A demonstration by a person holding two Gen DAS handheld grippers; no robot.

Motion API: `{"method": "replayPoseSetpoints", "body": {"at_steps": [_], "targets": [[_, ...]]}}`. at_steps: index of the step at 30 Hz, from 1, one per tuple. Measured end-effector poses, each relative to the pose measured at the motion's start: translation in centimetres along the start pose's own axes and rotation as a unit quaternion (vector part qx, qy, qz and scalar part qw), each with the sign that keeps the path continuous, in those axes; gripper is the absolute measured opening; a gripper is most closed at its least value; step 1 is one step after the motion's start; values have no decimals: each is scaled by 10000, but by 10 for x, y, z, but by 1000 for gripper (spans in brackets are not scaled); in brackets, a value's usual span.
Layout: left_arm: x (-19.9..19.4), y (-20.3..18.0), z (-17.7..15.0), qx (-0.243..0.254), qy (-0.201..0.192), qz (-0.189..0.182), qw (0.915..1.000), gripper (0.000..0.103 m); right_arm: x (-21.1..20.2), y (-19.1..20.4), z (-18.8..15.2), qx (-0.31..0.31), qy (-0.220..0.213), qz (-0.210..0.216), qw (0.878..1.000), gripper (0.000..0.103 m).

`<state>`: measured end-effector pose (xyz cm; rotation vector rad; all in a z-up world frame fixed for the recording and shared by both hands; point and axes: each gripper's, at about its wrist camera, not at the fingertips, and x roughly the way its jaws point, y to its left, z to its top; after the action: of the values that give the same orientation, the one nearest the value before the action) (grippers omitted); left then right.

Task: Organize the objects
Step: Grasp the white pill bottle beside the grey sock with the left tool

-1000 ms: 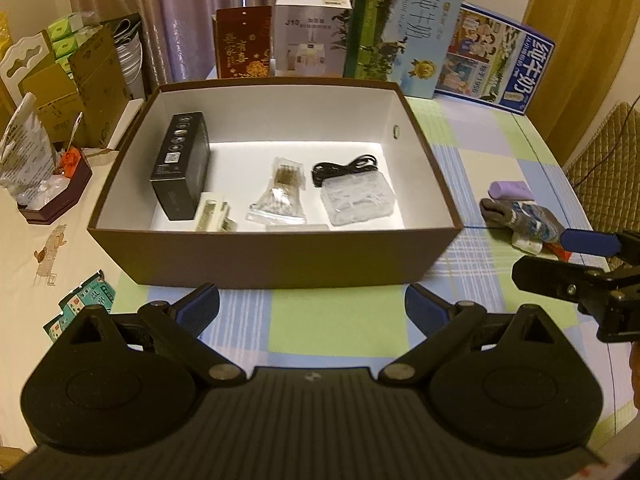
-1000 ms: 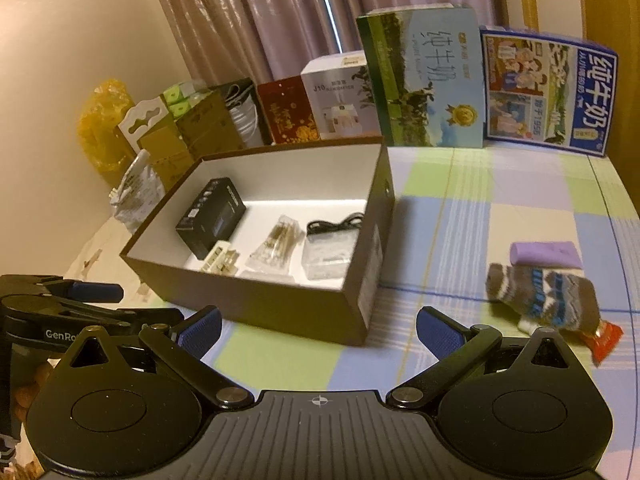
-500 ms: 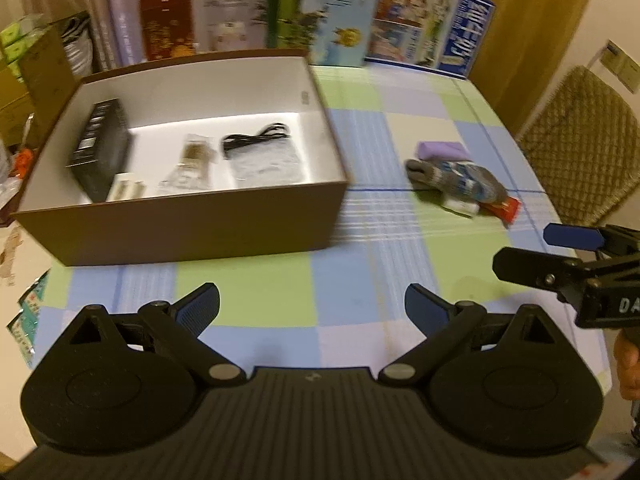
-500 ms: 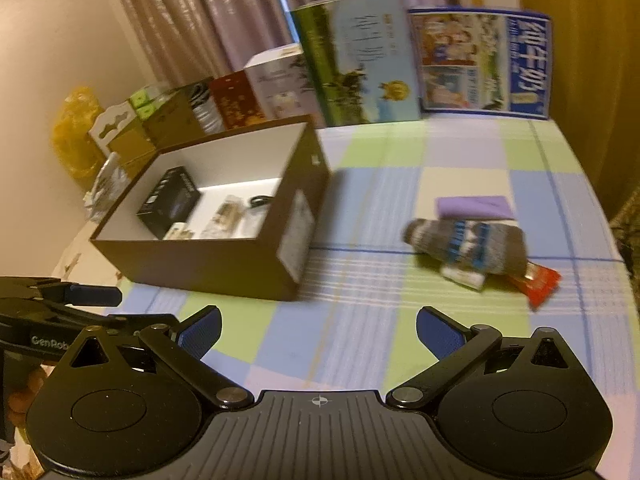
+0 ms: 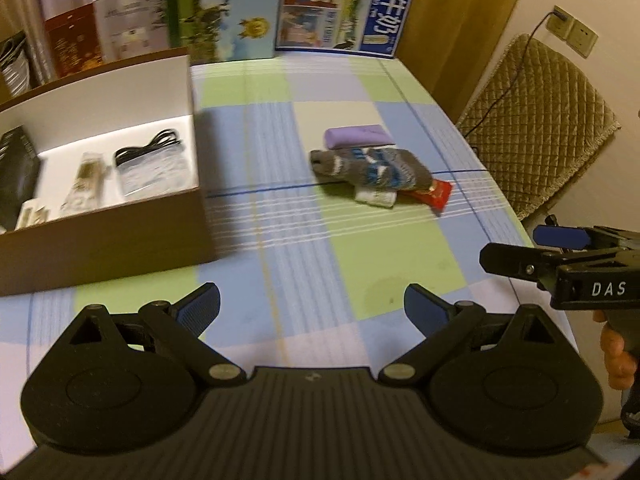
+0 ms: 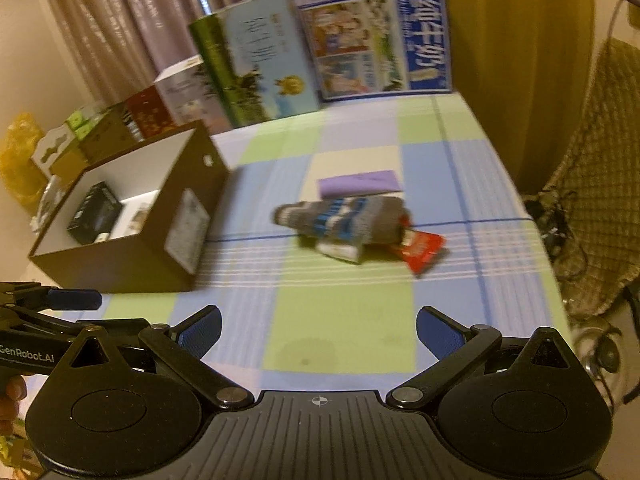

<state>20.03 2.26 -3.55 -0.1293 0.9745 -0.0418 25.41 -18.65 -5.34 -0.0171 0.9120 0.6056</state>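
Open brown cardboard box at ten o'clock. Left gripper spread wide, empty. Grey-and-blue knitted sock at twelve o'clock, well beyond fingertips, overlapping red wrapper, beside purple pad. Right gripper wide, empty.

Illumination is warm, dim and indoor, giving both views a yellow cast. The source appears to be overhead, though it is not in view. The white inner floor of the brown cardboard box glares brightly. The box throws a soft shadow onto the checked green-and-blue surface. Motion blur smears the grey-and-blue patterned sock and the standing printed cartons in the right wrist view. Fisheye distortion bends straight lines at the edges, and the corners vignette to black.
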Motion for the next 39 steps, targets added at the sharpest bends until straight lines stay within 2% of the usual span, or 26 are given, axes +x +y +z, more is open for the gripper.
{"method": "replayPoseSetpoints", "body": {"at_steps": [12,16,18,24,29,34,37,39], "targets": [[62,-41,14,469,-130,-255,9985,89,21,-52,1,72,1,-444,9990,101],[87,-49,21,589,-163,-285,9977,79,34,-65,5,38,-25,-596,9982,100],[99,-51,26,601,-175,-286,9976,79,39,-71,8,29,-56,-634,9980,100],[134,-59,39,722,-240,-323,9966,79,60,-84,17,42,-42,-687,9976,90],[162,-63,48,802,-170,-311,9961,77,78,-95,23,103,4,-693,9975,75],[181,-68,52,934,-106,-276,9952,76,89,-102,30,133,20,-635,9979,72],[189,-69,55,994,-106,-267,9946,69,95,-103,34,77,49,-608,9981,72],[194,-69,56,980,-103,-270,9948,68,98,-103,36,56,73,-584,9982,72]]}}
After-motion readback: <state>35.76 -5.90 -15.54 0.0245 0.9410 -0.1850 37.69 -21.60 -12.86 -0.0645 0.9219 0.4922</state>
